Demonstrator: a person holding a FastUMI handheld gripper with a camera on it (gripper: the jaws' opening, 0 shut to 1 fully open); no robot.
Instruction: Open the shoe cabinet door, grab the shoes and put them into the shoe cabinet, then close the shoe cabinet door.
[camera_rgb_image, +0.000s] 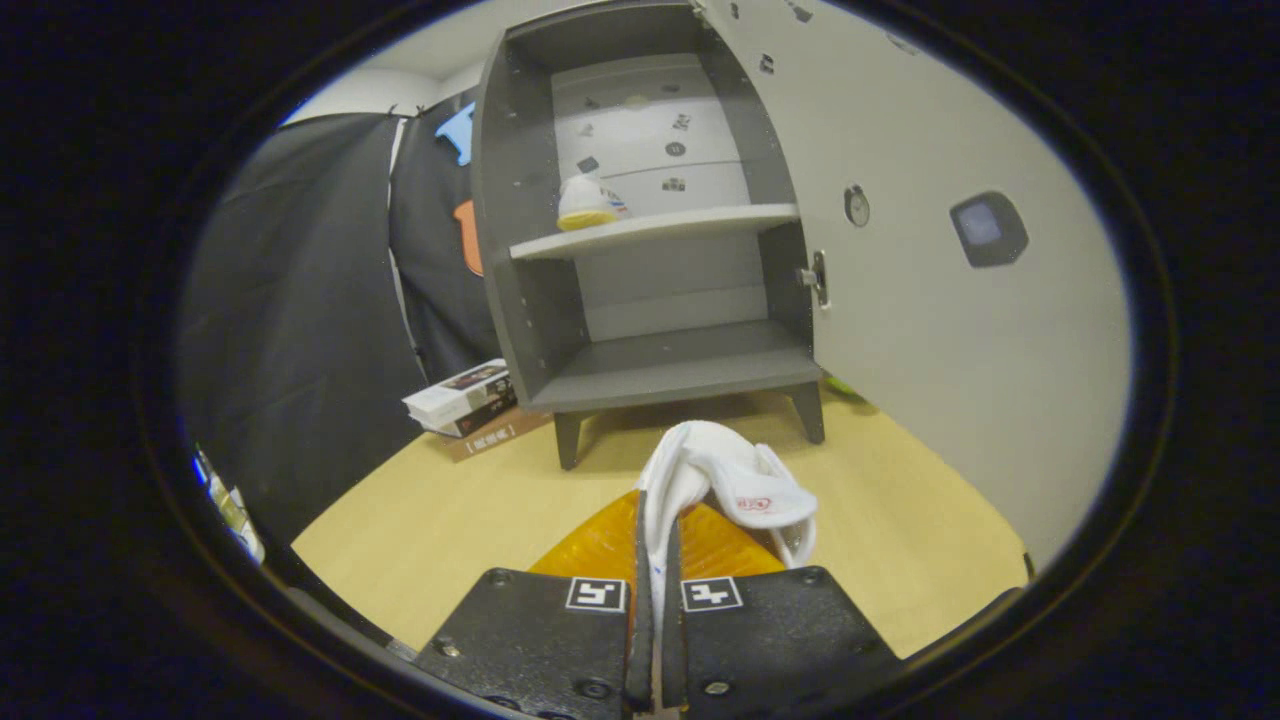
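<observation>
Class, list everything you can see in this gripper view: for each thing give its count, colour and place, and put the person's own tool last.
Shoe cabinet: one, grey, standing on the floor beyond the tool.
Cabinet door: one, pale, swung open beside the cabinet.
Shoe on the shelf: one, white with a yellow sole, on the cabinet's upper shelf.
Lower shelf: one, grey, nothing on it.
Held shoe: one, white upper with an orange sole, pinched between the tool's fingers.
Books: a small stack, mostly white, on the floor next to the cabinet.
Floor: one, light wood.
Tool: one, fingers shut on the held shoe's white upper.
</observation>
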